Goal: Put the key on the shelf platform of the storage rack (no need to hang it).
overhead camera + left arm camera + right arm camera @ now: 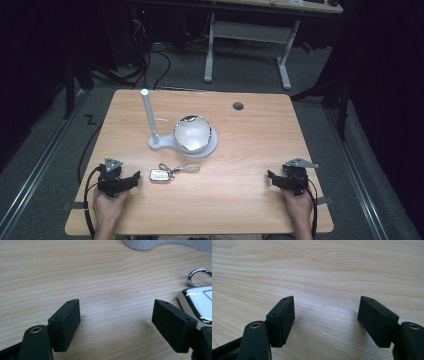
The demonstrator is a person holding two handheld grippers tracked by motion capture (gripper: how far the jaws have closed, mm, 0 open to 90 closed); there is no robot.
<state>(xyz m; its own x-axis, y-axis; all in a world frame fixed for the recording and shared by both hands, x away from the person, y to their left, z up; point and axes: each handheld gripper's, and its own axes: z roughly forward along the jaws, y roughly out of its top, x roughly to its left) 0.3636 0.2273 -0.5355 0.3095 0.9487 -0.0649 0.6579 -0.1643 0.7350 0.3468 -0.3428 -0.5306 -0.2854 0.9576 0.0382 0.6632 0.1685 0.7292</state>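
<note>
Figure: both grippers at rest near the front edge of the tabletop (pixel 240 150), before any grasp. We see the key fob (pixel 160 175) lying flat at the near centre-left, just right of the left gripper (pixel 131 181), with its key ring (pixel 165 168) and a clear tag (pixel 189 169) trailing to the right; farther off stands a white stand (pixel 165 144) with an upright post (pixel 149 115) and a foil-lined bowl (pixel 192 134) on its round base.

Risks, as we judge them: the fob is low, smooth and glossy, so fingers closing from the side could skate over its rounded chrome rim and push it along the wood rather than lift it; a grip on the body alone leaves the ring and tag dangling, and these could snag on the stand's base if the fob is carried far; a reach that overshoots could knock the light bowl off its seat.

Fingers: in the left gripper view the left gripper's fingers (pixel 66 323) stand wide apart, holding nothing, low over bare wood; the fob (pixel 200 301) lies just beyond the right-hand one, whether touching it we cannot tell. In the right gripper view the right gripper (pixel 325 320) likewise has its fingers (pixel 282 320) spread wide, with bare wood between them; in the high view it (pixel 272 179) sits at the near right, well apart from the fob.
</note>
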